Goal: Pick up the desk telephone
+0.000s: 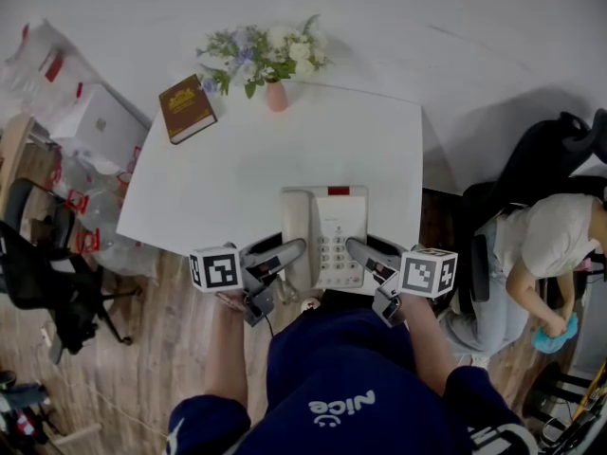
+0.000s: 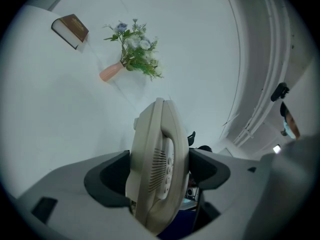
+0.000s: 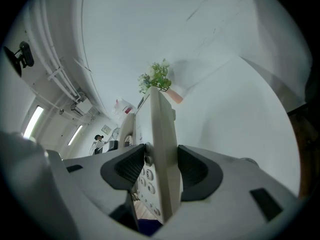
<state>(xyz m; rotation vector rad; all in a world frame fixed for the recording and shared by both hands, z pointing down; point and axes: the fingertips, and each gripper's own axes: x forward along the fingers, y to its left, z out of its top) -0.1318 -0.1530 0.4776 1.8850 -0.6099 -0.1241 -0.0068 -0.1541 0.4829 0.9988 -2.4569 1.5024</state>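
A cream desk telephone point(image 1: 324, 226), with its handset on the left and a keypad on the right, is held between my two grippers at the near edge of the white table point(image 1: 285, 150). My left gripper point(image 1: 296, 249) is shut on the handset side. In the left gripper view the telephone point(image 2: 157, 164) stands edge-on, and the left gripper point(image 2: 159, 173) presses both dark pads against it. My right gripper point(image 1: 356, 247) is shut on the keypad side. In the right gripper view the telephone point(image 3: 159, 144) is clamped in the right gripper point(image 3: 162, 168), its buttons showing at the left pad.
A brown book point(image 1: 187, 108) lies at the table's far left corner, beside a pink vase of flowers point(image 1: 270, 60). Black chairs point(image 1: 38, 273) and plastic bags point(image 1: 85, 131) crowd the left floor. A person point(image 1: 545, 240) sits in a chair at the right.
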